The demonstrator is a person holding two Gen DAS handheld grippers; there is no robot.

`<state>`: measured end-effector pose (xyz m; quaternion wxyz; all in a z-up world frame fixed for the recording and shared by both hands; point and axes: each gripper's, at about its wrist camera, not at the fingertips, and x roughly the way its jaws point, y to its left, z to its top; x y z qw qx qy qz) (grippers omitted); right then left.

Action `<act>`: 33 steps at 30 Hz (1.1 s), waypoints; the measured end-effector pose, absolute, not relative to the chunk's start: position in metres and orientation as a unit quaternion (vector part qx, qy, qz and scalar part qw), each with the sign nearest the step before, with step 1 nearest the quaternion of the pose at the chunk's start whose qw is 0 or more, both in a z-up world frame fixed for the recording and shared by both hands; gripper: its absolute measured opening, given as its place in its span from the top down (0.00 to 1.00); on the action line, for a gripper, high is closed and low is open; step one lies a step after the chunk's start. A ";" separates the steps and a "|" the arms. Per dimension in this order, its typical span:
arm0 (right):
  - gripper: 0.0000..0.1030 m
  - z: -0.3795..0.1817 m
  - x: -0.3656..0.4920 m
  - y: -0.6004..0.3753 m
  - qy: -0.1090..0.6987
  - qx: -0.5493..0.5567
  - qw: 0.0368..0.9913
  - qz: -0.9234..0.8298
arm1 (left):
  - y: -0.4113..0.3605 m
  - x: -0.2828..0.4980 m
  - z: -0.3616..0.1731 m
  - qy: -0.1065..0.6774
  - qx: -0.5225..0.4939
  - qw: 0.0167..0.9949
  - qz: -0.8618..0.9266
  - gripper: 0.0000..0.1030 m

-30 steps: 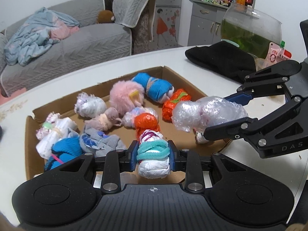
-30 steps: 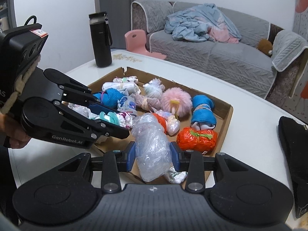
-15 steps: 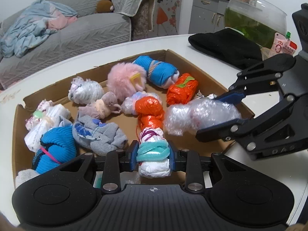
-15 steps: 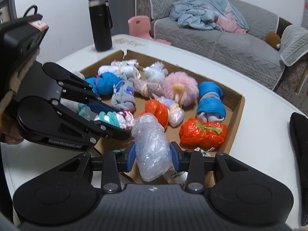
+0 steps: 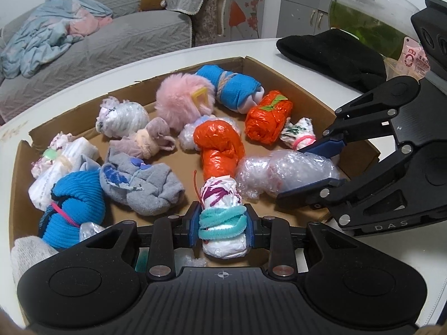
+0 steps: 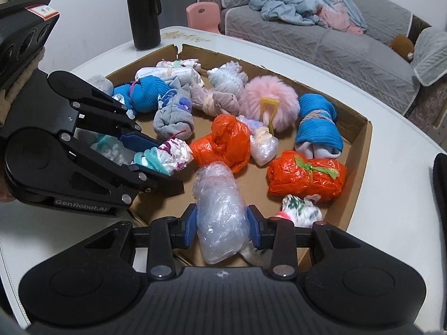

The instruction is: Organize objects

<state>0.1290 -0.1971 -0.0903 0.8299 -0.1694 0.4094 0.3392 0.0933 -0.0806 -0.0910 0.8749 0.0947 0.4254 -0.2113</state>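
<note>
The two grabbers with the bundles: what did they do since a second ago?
Both came down toward the cardboard box. The left gripper stays clamped on the white bundle with the teal band, the right gripper on the clear plastic bundle. Nothing was let go; the bundles in the box lie as before.

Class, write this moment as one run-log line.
left gripper: shut on white bundle | right gripper: shut on clear bundle | both over cardboard tray

1. Cardboard tray (image 5: pixel 16 167): matt brown, rough torn edges
2. Clear bundle (image 6: pixel 220 217): glossy crinkled plastic film
3. Orange bundles (image 5: pixel 266 117): shiny wrinkled plastic
4. Pink ball (image 5: pixel 181 100): fluffy fur
5. Blue roll (image 6: pixel 317 128): ribbed knit cloth
6. Table (image 6: pixel 391 145): smooth glossy white
</note>
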 end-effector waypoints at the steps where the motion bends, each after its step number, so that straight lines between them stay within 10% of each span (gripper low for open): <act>1: 0.66 -0.091 0.129 -0.198 0.411 -0.168 0.829 0.340 | -0.081 0.091 -0.091 0.427 0.095 0.874 -0.212 0.64; 17: 0.65 -0.087 0.103 -0.195 0.441 -0.183 0.811 0.339 | -0.080 0.090 -0.085 0.473 0.084 0.855 -0.193 0.60; 22: 0.43 -0.077 0.105 -0.204 0.446 -0.163 0.821 0.318 | -0.071 0.095 -0.073 0.467 0.063 0.866 -0.165 0.45; 25: 0.29 -0.070 0.100 -0.208 0.443 -0.154 0.823 0.322 | -0.069 0.088 -0.063 0.454 0.039 0.876 -0.159 0.19; 33: 0.26 -0.055 0.082 -0.204 0.429 -0.151 0.829 0.326 | -0.073 0.071 -0.039 0.426 0.032 0.891 -0.152 0.09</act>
